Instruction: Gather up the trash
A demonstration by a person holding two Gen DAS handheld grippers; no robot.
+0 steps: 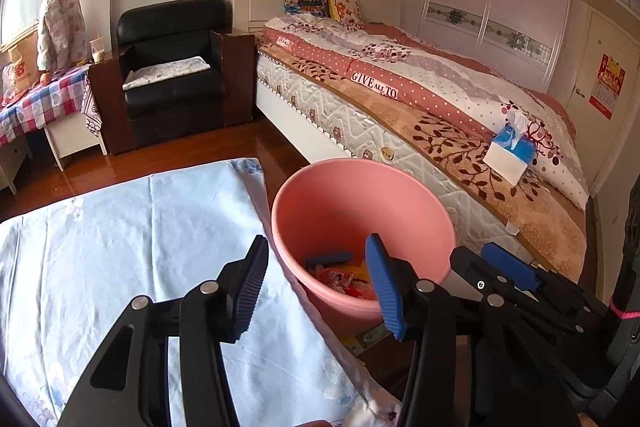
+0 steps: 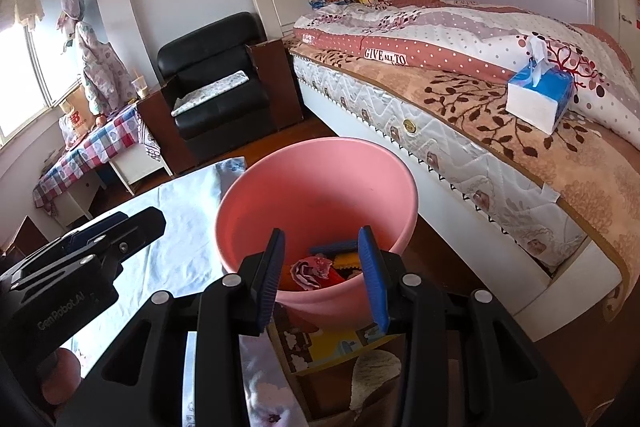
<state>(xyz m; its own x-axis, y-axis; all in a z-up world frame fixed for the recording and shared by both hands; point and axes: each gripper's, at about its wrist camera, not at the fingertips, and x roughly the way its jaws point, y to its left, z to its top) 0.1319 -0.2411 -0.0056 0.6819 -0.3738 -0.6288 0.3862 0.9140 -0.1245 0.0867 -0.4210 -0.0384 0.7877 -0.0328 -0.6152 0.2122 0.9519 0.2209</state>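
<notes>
A pink plastic bin (image 1: 352, 203) (image 2: 316, 187) stands on the floor beside a table covered with a pale blue cloth (image 1: 132, 251) (image 2: 176, 223). Crumpled wrappers and other trash (image 1: 340, 275) (image 2: 316, 269) lie at its bottom. My left gripper (image 1: 316, 287) is open and empty, over the cloth's edge and the bin's near rim. My right gripper (image 2: 320, 275) is open and empty, just above the bin's near rim. The right gripper also shows at the right in the left wrist view (image 1: 516, 275), and the left gripper at the left in the right wrist view (image 2: 96, 239).
A bed (image 1: 420, 99) (image 2: 460, 99) runs along the right, with a blue tissue box (image 1: 510, 151) (image 2: 540, 99) on it. A black armchair (image 1: 172, 67) (image 2: 216, 83) and a checked-cloth side table (image 1: 44, 99) (image 2: 92, 147) stand at the back. Colourful boxes (image 2: 320, 343) lie under the bin.
</notes>
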